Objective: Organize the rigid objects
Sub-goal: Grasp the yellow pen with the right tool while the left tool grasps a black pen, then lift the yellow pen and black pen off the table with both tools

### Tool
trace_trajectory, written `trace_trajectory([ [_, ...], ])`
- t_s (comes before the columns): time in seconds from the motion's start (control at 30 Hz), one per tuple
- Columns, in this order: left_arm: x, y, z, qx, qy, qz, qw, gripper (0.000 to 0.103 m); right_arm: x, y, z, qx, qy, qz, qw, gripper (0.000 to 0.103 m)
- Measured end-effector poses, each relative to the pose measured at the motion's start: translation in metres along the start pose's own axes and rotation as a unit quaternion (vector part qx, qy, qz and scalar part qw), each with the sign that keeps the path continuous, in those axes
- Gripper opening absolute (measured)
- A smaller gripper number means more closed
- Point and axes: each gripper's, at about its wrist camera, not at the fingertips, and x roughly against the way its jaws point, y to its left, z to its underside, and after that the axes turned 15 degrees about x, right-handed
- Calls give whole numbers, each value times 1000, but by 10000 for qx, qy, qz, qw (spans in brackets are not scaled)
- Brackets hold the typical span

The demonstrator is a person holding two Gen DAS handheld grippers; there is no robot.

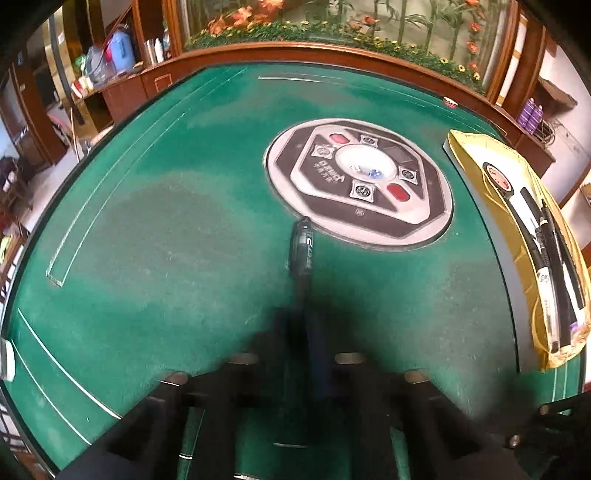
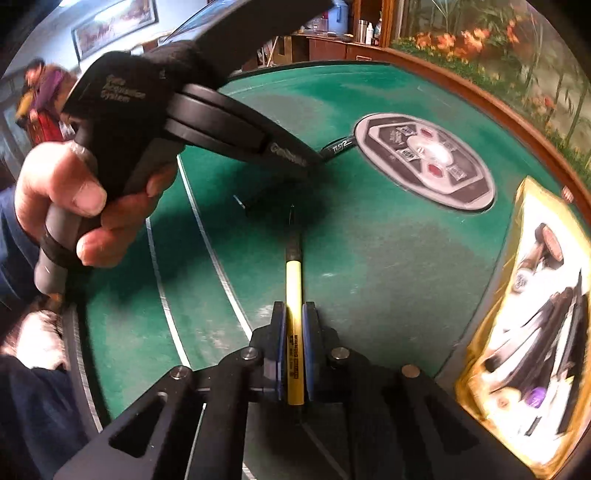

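Note:
A dark pen [image 1: 302,251] runs forward from between the blurred fingers of my left gripper [image 1: 308,332], which is shut on it. Its tip reaches the edge of the round control panel [image 1: 360,181]. In the right wrist view a hand [image 2: 66,195] holds that left gripper [image 2: 314,160] low over the table, with the dark pen [image 2: 340,146] sticking out toward the panel [image 2: 428,158]. My right gripper [image 2: 294,314] is shut on a yellow pen [image 2: 294,288] with a black front end, clamped between the blue pads. The pen points forward just above the felt.
A gold-lined box [image 1: 476,162] with several dark pens [image 1: 554,258] lies at the right edge of the green felt table [image 1: 166,221]; it shows blurred as the box [image 2: 524,199]. A wooden cabinet with flowers [image 1: 332,29] borders the far side. A person [image 2: 40,92] stands far left.

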Motion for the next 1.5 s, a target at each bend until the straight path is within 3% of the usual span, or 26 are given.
trace_trajectory([
  [0.4,27,30,30,190,-270,360,9988,8,23,-22,8,-1234,-709,-440,9888,8],
  [0.77,59,-6,55,-371,-1093,135,9932,8,29,-28,11,-1503,-1035,-521,9818,8],
  [1.5,73,-26,71,-710,-1426,-52,9872,8,32,-48,21,-1919,-1264,-663,9710,8],
])
